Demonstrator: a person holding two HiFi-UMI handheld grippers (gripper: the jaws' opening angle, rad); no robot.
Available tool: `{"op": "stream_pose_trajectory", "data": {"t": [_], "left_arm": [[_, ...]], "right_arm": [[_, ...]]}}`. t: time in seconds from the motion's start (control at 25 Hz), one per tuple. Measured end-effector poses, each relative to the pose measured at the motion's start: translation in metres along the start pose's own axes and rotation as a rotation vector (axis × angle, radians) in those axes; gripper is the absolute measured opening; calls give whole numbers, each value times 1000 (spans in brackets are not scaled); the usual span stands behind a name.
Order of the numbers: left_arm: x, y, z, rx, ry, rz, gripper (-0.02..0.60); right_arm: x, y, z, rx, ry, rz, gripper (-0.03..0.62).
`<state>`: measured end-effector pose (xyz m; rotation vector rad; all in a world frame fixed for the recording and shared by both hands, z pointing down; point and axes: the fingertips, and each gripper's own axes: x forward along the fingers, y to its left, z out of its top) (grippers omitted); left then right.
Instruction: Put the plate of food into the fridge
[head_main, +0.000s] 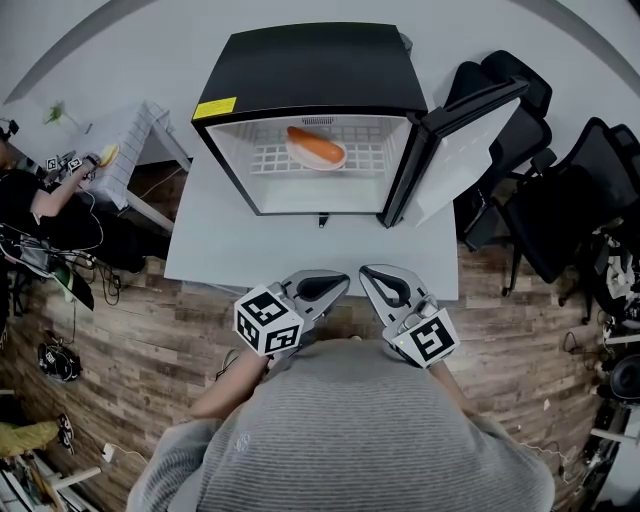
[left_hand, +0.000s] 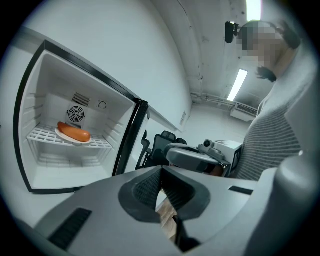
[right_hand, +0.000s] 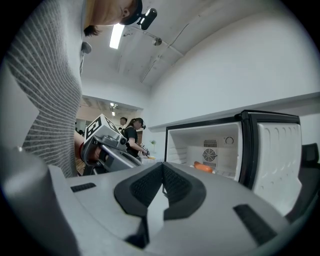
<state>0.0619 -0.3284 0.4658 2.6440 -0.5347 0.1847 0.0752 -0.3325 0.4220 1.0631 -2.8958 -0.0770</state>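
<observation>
Nearest us, left gripper (head_main: 340, 285), right gripper (head_main: 370, 278): jaws closed, nothing held. Plate (head_main: 338, 160) in fridge (head_main: 300, 60) mostly hidden under orange food (head_main: 315, 147).

food plate (right_hand: 202, 167) half hidden behind right gripper (right_hand: 163, 169), bystander (head_main: 18, 205) cut by edge

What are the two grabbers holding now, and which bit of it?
Nothing. The left gripper and right gripper are both shut with nothing between the jaws. The plate of food sits on the fridge shelf.

The right gripper (right_hand: 162, 172), jaws together and empty, points at the open fridge (right_hand: 200, 125) far right, food (right_hand: 202, 167) inside.
</observation>
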Motion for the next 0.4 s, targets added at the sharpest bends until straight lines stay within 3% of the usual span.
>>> {"op": "stream_pose_trajectory", "data": {"t": [0.4], "left_arm": [[-2,-3,0,1,-6,13,11]], "right_arm": [[-2,4,1,-6,5,16,14]]}}
